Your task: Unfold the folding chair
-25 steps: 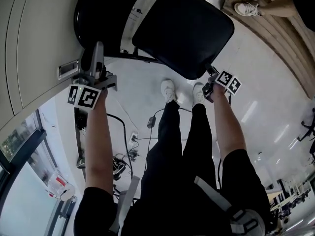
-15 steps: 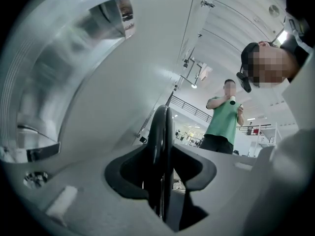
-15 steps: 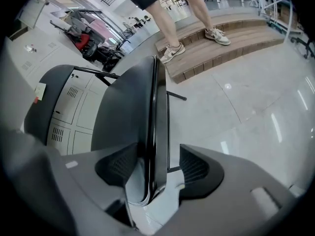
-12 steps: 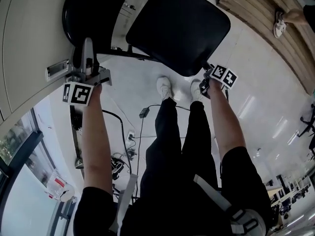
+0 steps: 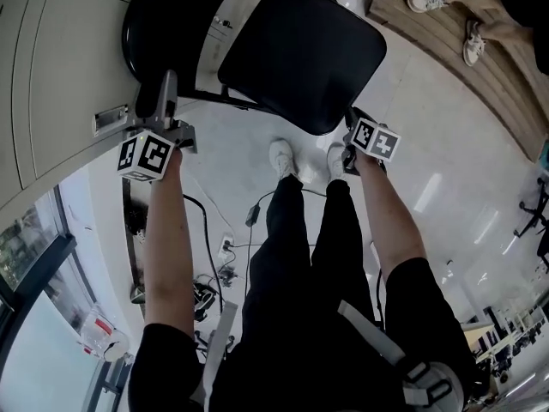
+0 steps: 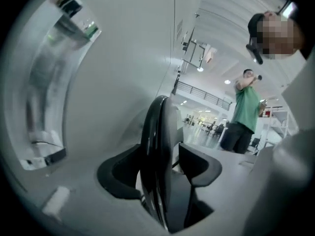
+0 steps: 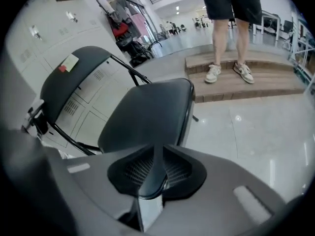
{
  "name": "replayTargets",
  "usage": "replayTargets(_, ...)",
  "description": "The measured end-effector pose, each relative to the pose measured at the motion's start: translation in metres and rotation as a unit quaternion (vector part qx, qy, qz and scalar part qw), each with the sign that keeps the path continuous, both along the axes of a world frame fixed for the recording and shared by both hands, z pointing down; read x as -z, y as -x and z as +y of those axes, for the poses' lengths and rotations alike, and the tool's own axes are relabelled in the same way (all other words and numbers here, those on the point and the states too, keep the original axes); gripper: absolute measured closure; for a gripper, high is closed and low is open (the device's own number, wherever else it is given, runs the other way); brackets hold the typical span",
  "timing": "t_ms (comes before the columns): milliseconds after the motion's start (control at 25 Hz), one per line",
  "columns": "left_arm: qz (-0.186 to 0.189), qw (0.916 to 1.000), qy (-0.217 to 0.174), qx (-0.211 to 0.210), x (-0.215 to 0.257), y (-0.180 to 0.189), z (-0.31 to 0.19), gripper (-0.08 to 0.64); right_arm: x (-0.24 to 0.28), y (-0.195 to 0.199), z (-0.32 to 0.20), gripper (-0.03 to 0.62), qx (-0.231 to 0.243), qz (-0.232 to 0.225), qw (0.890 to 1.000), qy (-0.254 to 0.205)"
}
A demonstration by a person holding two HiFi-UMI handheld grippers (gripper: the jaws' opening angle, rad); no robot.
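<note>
Head view: the folding chair (image 5: 300, 54) stood unfolded beside the lockers (image 5: 60, 58). Its backrest (image 5: 163, 15) was next to them, and its near-level seat ran away from them. The left gripper (image 5: 165, 82) was at the backrest's edge, the right gripper (image 5: 352, 120) at the seat's front corner.

Left gripper view: the jaws, just opened wide, stood either side of the upright backrest edge, with a gap on 1 side.

Right gripper view: the jaws had just closed almost together and held nothing. The seat lay beyond them.
</note>
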State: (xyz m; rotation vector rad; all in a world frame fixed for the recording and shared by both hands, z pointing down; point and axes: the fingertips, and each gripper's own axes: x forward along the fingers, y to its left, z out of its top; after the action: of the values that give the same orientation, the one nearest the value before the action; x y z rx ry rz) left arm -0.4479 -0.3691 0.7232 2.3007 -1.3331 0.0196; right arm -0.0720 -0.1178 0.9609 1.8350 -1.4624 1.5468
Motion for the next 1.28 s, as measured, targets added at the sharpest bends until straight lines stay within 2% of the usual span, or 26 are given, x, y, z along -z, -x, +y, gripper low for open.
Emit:
replayTargets(120,-0.048,0.9974,0.01,0.053,0.005,0.019,0.007,0.314,0.035,0.011,-0.02,0.543,0.001,-0.016,0.999,-0.033)
replayTargets(240,-0.11,0.9931,0.0,0.038,0.027,0.01,0.027,0.316,0.075,0.018,-0.046,0.548,0.011,-0.016,0.997,-0.069)
replayTargets(280,-0.118,0.9926,-0.002,0.03,0.034,0.002,0.034,0.316,0.09,0.019,-0.056,0.557,0.015,-0.01,0.996,-0.082)
replayTargets(440,-0.076,0.997,0.011,0.007,0.062,-0.026,0.062,0.316,0.161,0.029,-0.081,0.572,0.026,0.008,0.989,-0.146)
replayTargets(600,-0.024,0.9994,0.008,-0.023,0.098,-0.049,0.085,0.334,0.244,0.038,-0.084,0.569,0.052,0.026,0.974,-0.219)
replayTargets(680,-0.006,0.9992,-0.007,-0.039,0.122,-0.061,0.087,0.337,0.284,0.035,-0.085,0.573,0.072,0.046,0.964,-0.253)
replayTargets(720,0.0,0.9987,-0.018,-0.047,0.135,-0.068,0.086,0.362,0.304,0.031,-0.086,0.58,0.077,0.055,0.958,-0.271)
replayTargets(840,0.013,0.9961,-0.055,-0.068,0.178,-0.083,0.09,0.485,0.358,0.018,-0.081,0.586,0.082,0.079,0.943,-0.313)
replayTargets(960,0.017,0.9919,-0.087,-0.09,0.218,-0.09,0.105,0.56,0.402,0.013,-0.07,0.586,0.076,0.08,0.933,-0.343)
replayTargets(1080,0.02,0.9895,-0.107,-0.094,0.249,-0.089,0.115,0.561,0.44,0.012,-0.066,0.586,0.073,0.078,0.922,-0.372)
replayTargets(1280,0.041,0.9881,-0.131,-0.07,0.29,-0.076,0.127,0.561,0.497,0.015,-0.062,0.586,0.093,0.074,0.899,-0.421)
